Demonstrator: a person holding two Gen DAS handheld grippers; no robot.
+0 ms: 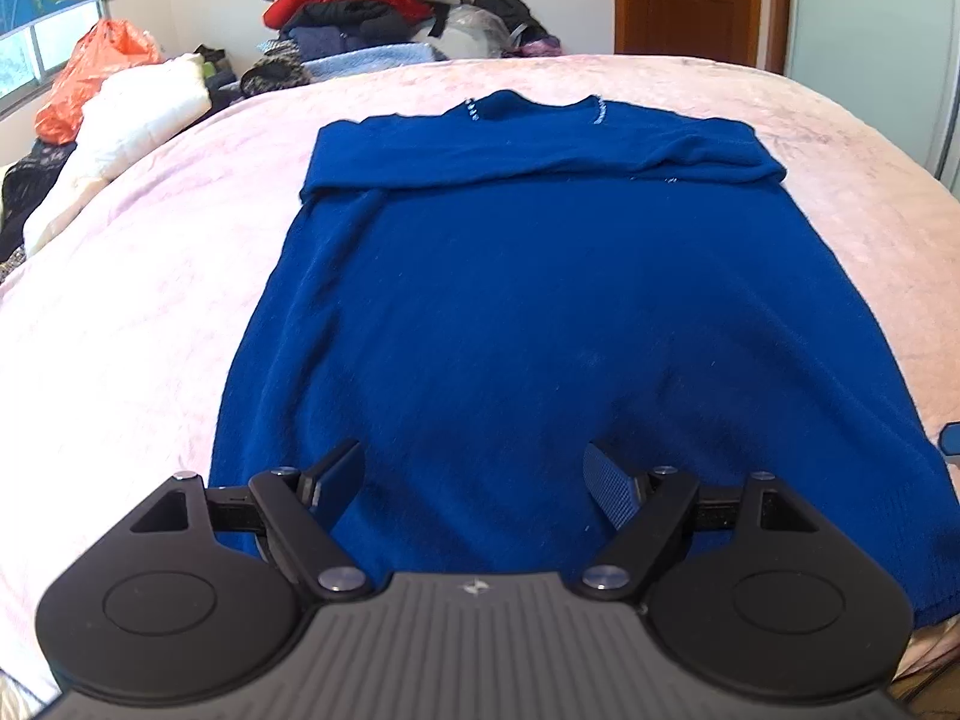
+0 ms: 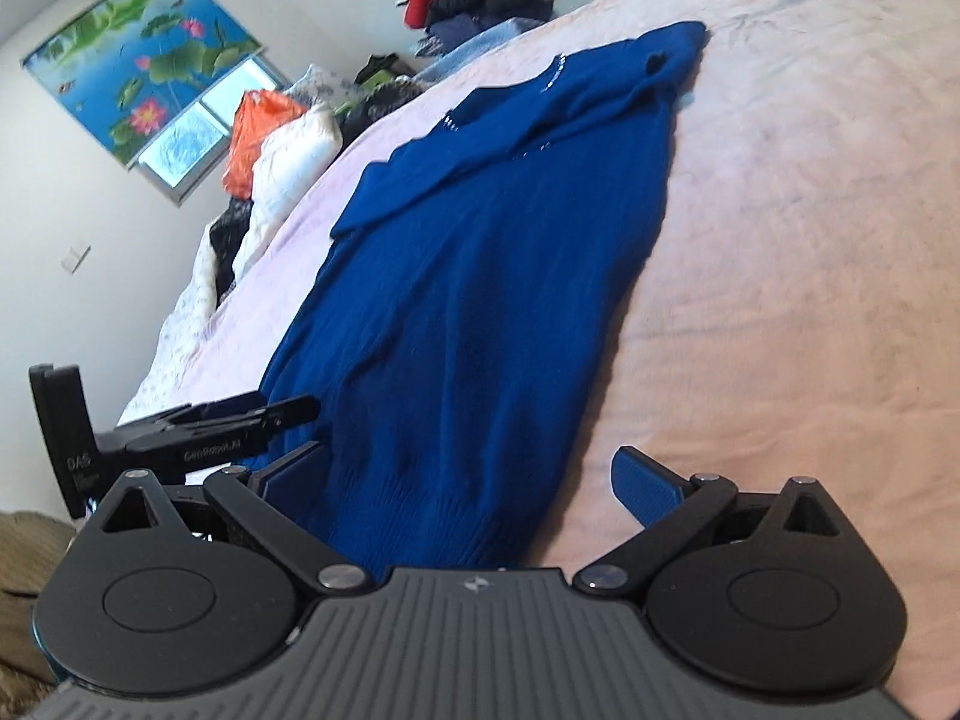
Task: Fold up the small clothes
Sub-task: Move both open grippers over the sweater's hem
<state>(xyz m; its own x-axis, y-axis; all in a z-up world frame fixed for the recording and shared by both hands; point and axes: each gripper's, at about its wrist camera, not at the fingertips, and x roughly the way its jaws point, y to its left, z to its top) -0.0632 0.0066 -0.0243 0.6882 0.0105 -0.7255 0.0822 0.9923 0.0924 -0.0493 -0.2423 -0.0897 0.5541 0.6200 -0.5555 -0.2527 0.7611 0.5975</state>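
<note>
The blue sweater (image 1: pixel 540 312) lies flat on the pink bed cover (image 1: pixel 150 300), hem at the near edge, collar at the far end. Both sleeves are folded across the chest, forming a band just below the collar.

Left tool (image 1: pixel 474 480): fingers spread wide, nothing between them. It hovers over the hem near the sweater's middle. Whether the fingertips touch the fabric cannot be told.

Right tool (image 2: pixel 474 474): fingers likewise spread, holding nothing. Its left finger (image 2: pixel 288 468) sits over the sweater's hem; its right finger (image 2: pixel 648 492) sits over bare bed cover, so the sweater's right edge runs between the two.

View differences:
- The left wrist view shows the full garment head-on, plus a brown door (image 1: pixel 684 0) at the far right. Only a small blue tip of the other tool appears at its right edge.
- The right wrist view shows the garment obliquely and includes the left tool's black body (image 2: pixel 198 438) at the near left, just beside the hem. It also shows the whole lotus-print window blind (image 2: pixel 138 72), which is cropped in the left view.
- Both views show the pile of clothes (image 1: pixel 360 6) beyond the bed's far edge, and an orange bag (image 1: pixel 90 78) and white bedding (image 1: pixel 132 120) at the far left.
</note>
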